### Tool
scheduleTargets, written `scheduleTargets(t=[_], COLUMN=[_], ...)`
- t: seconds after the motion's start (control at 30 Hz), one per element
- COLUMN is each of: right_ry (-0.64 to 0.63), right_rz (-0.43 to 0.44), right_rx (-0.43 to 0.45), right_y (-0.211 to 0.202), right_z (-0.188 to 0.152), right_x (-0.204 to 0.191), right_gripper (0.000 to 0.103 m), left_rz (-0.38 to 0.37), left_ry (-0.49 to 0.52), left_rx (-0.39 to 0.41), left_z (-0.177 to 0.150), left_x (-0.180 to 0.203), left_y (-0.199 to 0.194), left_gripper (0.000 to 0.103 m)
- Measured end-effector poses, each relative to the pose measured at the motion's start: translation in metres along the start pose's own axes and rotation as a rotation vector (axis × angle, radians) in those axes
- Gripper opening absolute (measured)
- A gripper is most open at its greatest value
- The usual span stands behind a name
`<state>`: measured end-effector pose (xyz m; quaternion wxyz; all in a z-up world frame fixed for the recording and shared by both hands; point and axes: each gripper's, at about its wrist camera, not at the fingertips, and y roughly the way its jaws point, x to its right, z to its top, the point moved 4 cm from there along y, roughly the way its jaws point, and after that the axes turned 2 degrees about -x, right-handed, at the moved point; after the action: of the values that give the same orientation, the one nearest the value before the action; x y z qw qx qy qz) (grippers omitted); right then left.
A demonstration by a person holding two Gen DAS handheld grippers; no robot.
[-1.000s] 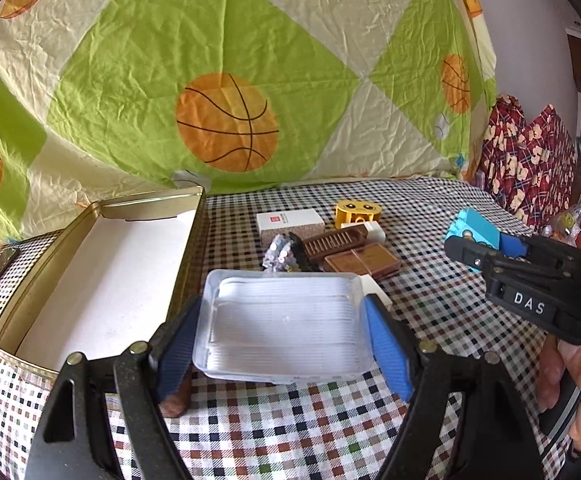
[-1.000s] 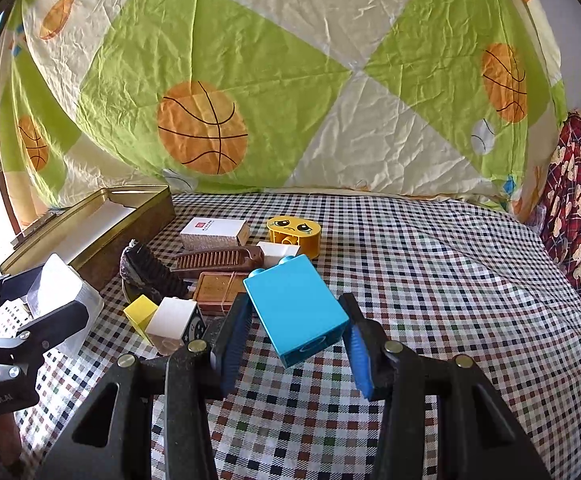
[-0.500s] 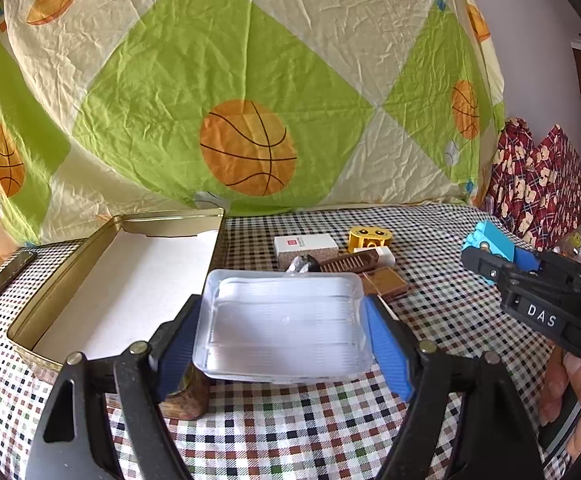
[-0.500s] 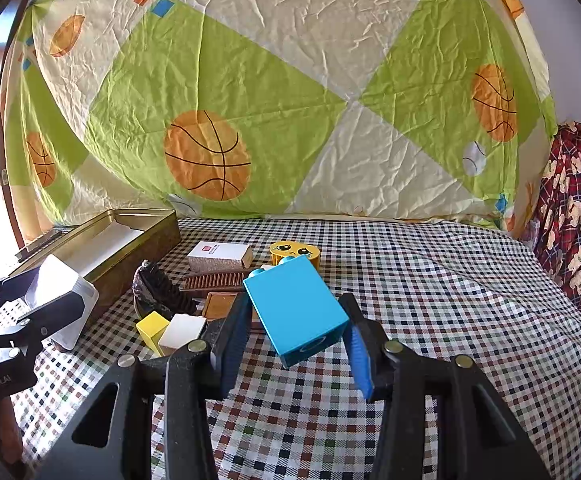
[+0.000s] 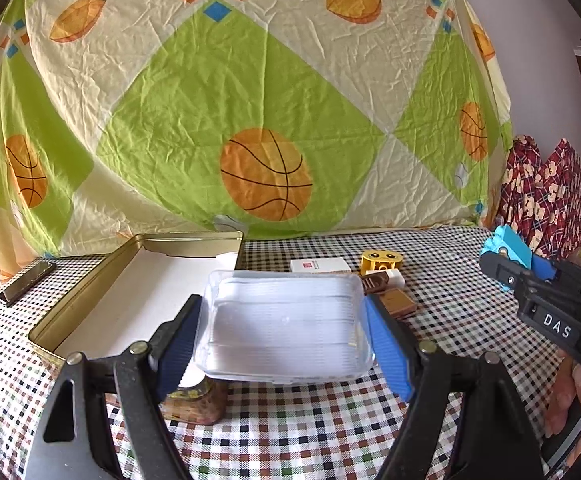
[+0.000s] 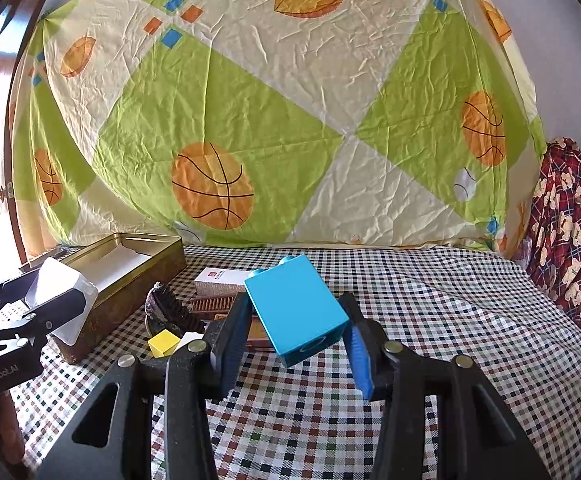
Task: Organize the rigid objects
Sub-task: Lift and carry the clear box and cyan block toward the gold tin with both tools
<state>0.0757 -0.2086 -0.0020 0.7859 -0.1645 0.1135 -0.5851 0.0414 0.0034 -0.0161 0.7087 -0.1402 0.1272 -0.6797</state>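
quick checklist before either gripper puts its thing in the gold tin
1. Left gripper clamped on clear plastic box: ok.
2. Right gripper clamped on blue block: ok, though the block sits tilted.
3. Gold tin open, white floor free: ok.
4. Both held things clear of the checkered cloth: ok.
5. Clear plastic box over the tin: not ok, it hangs beside it.
6. Box fits with block: cannot tell.

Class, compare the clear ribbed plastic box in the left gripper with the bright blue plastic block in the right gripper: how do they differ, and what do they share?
The clear ribbed plastic box is see-through; the bright blue plastic block is solid-coloured. The box is wide and shallow, spreading the left gripper broadly; the block is narrower, so the right gripper stands closer. The box sits level; the block is tilted. Both are rigid, clamped between blue pads above the checked tablecloth.
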Motion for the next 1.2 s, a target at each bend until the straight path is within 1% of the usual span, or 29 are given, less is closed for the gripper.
scheduleTargets(t=[0.27, 0.4, 0.6, 0.83, 1.2], right_ry=[-0.002, -0.005, -0.003, -0.001, 0.017], right_rz=[0.001, 0.006, 0.015, 0.016, 0.05], right_rx=[0.022, 0.027, 0.033, 0.03, 0.008], right_y=[-0.005, -0.007, -0.008, -0.007, 0.0], right_z=[0.001, 0.001, 0.001, 0.001, 0.001], right_x=[-0.002, -0.005, -0.01, -0.018, -0.038], right_gripper=[0.047, 0.047, 0.047, 0.047, 0.047], left_rz=[0.049, 0.069, 0.097, 0.119, 0.154], left_ry=[-0.019, -0.022, -0.037, -0.051, -0.081], left_rx=[0.054, 0.063, 0.06, 0.038, 0.015], left_z=[0.001, 0.002, 0.002, 0.002, 0.0], left_x=[-0.006, -0.009, -0.015, -0.024, -0.05], left_y=[-0.011, -0.012, -0.011, -0.005, -0.004], left_gripper=[0.079, 0.079, 0.079, 0.079, 0.079])
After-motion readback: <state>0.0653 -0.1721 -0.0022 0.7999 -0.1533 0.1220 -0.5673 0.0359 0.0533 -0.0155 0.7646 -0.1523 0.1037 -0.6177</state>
